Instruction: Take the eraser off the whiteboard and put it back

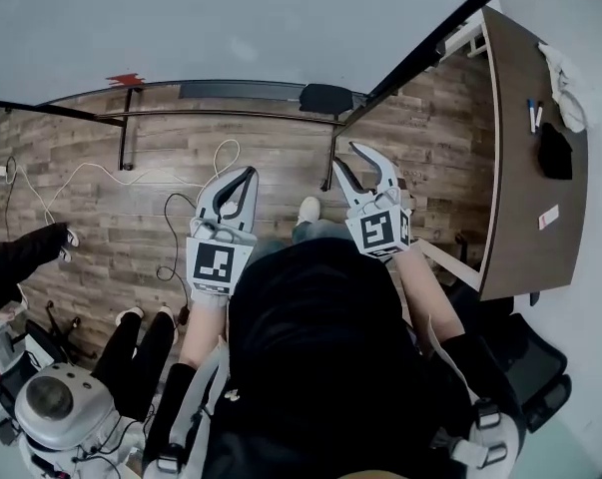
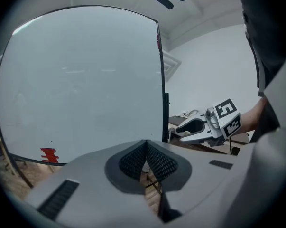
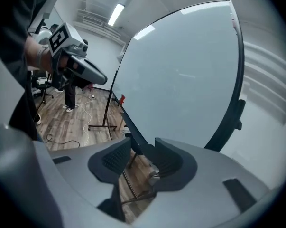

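**Eraser Lying Ahead, Nearer the Right Gripper**

The dark oblong piece that I am taking for the eraser (image 1: 325, 98) is sitting on the lower rail (image 1: 221, 90) of the whiteboard (image 1: 231, 18). Its long axis is running along that rail, side to side across the head view. It is lying ahead of both tools and well apart from them, nearer the right gripper (image 1: 345, 154) and a little to that gripper's left.

The right gripper is holding its jaws partly apart with nothing between them; only the rail and the wooden floor (image 3: 76, 127) are showing through the gap. The left gripper (image 1: 245, 174) is carrying its jaws closed tip to tip, empty.

By my reading, the right hand is looking the likelier to reach, and its jaws are going to need to span the eraser's short side.
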The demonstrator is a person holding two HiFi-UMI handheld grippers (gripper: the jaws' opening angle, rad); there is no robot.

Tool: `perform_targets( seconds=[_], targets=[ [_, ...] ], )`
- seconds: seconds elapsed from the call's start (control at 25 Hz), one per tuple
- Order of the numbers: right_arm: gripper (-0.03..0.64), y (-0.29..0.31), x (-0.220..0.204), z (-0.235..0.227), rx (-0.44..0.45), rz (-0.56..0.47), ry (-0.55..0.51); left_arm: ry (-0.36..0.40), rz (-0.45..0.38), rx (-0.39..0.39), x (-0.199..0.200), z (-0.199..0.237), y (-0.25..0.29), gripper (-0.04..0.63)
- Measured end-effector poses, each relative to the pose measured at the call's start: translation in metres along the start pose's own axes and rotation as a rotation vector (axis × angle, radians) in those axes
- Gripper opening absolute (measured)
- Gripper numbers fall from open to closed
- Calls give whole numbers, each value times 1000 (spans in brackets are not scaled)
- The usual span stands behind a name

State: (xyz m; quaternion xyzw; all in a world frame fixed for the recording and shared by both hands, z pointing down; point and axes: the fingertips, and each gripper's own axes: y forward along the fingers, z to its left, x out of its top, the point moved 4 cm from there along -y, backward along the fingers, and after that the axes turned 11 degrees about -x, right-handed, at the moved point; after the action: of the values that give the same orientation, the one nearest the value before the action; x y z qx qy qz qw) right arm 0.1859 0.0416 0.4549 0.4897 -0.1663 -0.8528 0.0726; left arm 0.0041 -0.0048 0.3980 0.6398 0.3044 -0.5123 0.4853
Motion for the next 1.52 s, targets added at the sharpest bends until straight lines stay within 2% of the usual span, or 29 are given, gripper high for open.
perform_targets(
  seconds=[0.36, 0.76, 1.04, 1.52],
  targets=[
    [184, 62, -25, 4, 65, 34, -153, -36, 22, 87, 2, 24, 9, 8],
    [210, 115, -54, 15, 54, 151, -277, -88, 53, 120, -7, 54, -3, 8],
    [225, 146, -70, 30, 63, 193, -396, -119, 69, 149, -15, 74, -14, 8],
    [245, 186, -82, 38, -18, 235, -532, -120, 92, 186, -30, 100, -34, 8]
  ],
)
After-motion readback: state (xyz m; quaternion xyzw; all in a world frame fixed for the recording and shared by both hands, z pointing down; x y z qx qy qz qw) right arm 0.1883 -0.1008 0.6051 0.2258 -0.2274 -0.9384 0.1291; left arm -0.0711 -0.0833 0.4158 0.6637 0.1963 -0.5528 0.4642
